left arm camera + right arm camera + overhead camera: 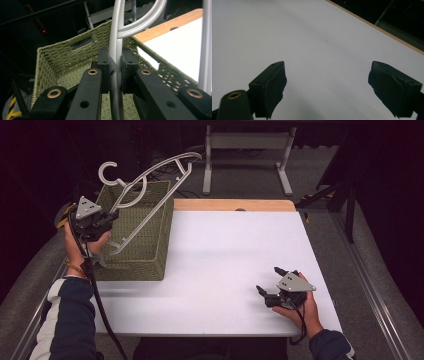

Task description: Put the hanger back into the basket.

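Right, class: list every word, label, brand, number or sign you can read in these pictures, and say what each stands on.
None can be read.
The green woven basket, grey hanger, white table and both grippers, left and right, carry no legible text.
Yellow-black stripes at the left gripper view's edge are a pattern, not writing.

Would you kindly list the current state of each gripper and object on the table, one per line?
Left gripper: shut on the hanger's grey bar, held above the basket.
Hanger: lifted, tilted, over the basket.
Basket: upright on the table's left edge; contents cannot be told.
Right gripper: open, fingers wide apart, holding nothing, low over the table.
Table: white top, bare in the middle.
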A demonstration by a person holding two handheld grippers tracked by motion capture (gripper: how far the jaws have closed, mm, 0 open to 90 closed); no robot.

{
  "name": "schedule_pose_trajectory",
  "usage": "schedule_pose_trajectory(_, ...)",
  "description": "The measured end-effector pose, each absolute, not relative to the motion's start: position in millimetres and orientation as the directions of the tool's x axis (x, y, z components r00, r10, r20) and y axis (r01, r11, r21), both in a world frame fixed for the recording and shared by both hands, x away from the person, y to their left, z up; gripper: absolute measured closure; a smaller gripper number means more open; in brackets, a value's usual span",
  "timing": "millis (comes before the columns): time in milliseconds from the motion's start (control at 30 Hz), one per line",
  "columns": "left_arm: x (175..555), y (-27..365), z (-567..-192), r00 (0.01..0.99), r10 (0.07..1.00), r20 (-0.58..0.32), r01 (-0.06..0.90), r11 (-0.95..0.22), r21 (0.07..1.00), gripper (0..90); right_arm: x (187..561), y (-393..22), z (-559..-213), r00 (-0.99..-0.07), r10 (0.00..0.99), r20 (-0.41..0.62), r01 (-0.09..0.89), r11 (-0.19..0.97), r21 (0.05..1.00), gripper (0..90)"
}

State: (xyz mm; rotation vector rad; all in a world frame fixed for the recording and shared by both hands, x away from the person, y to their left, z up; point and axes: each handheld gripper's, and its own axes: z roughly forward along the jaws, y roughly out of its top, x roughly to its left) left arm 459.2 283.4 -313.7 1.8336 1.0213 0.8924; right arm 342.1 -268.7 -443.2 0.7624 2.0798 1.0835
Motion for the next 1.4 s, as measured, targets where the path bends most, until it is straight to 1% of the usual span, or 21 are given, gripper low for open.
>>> schedule_pose_trajectory(233,474,294,-318,0.398,0.901,0.172,0.323,-0.313,0.893,81.0,343,-268,-445,-0.615,0.736,-0.282,0.199,0.491,0.848,14.9)
schedule_pose_trajectory(333,482,297,-318,0.383,0.901,0.204,0.352,-0.346,0.87,80.6,343,-267,-447,-0.618,0.735,-0.28,0.204,0.494,0.845,14.9)
schedule_pose_trajectory(400,489,300,-320,0.357,0.912,0.204,0.393,-0.345,0.853,79.5,343,-266,-447,-0.622,0.731,-0.282,0.205,0.499,0.842,14.9)
schedule_pose_trajectory(500,494,304,-322,0.376,0.907,0.189,0.398,-0.342,0.851,80.0,343,-266,-447,-0.622,0.728,-0.287,0.203,0.504,0.839,15.0)
schedule_pose_trajectory(667,505,306,-330,0.342,0.915,0.215,0.455,-0.361,0.814,79.2,344,-266,-449,-0.624,0.728,-0.283,0.213,0.506,0.836,15.3)
schedule_pose_trajectory(700,509,309,-335,0.333,0.919,0.211,0.488,-0.359,0.796,78.4,344,-265,-449,-0.625,0.727,-0.283,0.213,0.508,0.834,15.3)
schedule_pose_trajectory(733,509,309,-335,0.333,0.919,0.211,0.488,-0.359,0.796,75.2,344,-265,-449,-0.626,0.725,-0.286,0.212,0.511,0.833,15.4)
schedule_pose_trajectory(767,513,312,-339,0.325,0.92,0.218,0.52,-0.366,0.771,75.2,344,-265,-449,-0.626,0.725,-0.286,0.212,0.511,0.833,15.4)
schedule_pose_trajectory(800,514,314,-342,0.33,0.919,0.218,0.53,-0.371,0.763,69.1,343,-264,-449,-0.631,0.72,-0.289,0.209,0.516,0.83,15.4)
schedule_pose_trajectory(867,514,317,-347,0.334,0.917,0.217,0.545,-0.376,0.749,67.3,343,-264,-449,-0.633,0.717,-0.292,0.208,0.52,0.829,15.5)
schedule_pose_trajectory(1000,510,320,-348,0.338,0.915,0.22,0.534,-0.379,0.756,60.0,344,-264,-449,-0.632,0.719,-0.29,0.208,0.518,0.83,15.7)
schedule_pose_trajectory(1100,507,319,-344,0.339,0.911,0.233,0.511,-0.387,0.768,59.7,343,-263,-450,-0.634,0.716,-0.293,0.207,0.522,0.828,15.8)
schedule_pose_trajectory(1333,498,307,-338,0.377,0.9,0.217,0.432,-0.378,0.819,55.5,343,-263,-448,-0.634,0.717,-0.29,0.202,0.515,0.833,16.0)
schedule_pose_trajectory(1400,495,301,-337,0.381,0.899,0.216,0.408,-0.373,0.833,51.4,342,-264,-448,-0.633,0.719,-0.286,0.201,0.51,0.837,16.0)
